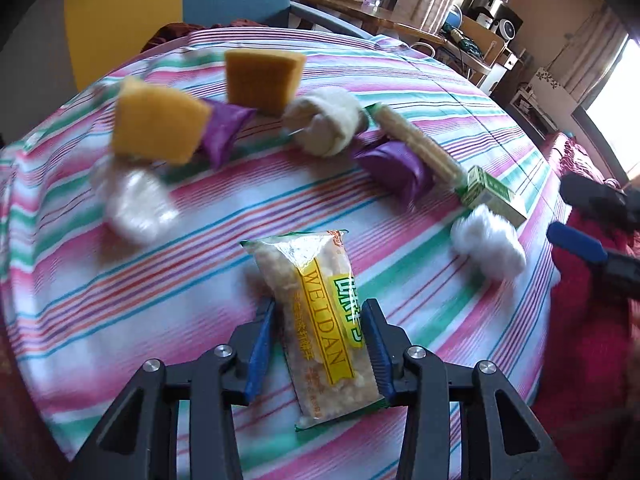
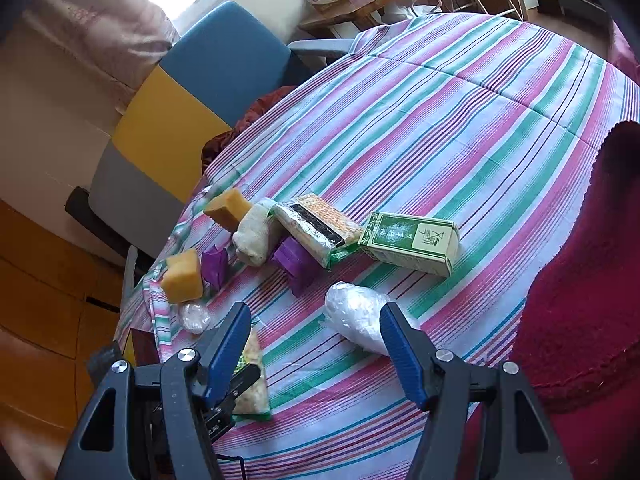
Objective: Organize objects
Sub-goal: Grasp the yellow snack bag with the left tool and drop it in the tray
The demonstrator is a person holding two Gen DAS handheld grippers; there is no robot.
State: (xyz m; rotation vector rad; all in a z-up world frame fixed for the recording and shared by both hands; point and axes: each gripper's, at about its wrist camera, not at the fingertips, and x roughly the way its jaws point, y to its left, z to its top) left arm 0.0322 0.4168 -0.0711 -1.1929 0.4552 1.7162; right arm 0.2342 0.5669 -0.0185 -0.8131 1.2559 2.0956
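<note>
Left claw [image 1: 318,344] closed on snack pack [image 1: 320,320] lying on striped surface [image 1: 400,80]; right claw [image 2: 316,340] half-open, empty, near white bundle [image 2: 356,316]; beyond: green box [image 2: 408,242], sponges [image 1: 160,124], purple wrappers [image 1: 394,168].

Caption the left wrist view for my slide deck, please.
Left gripper closes its jaws on a snack packet lying on the striped cloth.

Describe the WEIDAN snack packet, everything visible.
The snack packet is a clear plastic pouch of pale puffed pieces with a yellow WEIDAN band, a green label and green sealed ends. It lies flat on the striped cloth, lengthwise between the blue pads of the left gripper, whose jaws close against its sides. Nothing else touches it.
</note>
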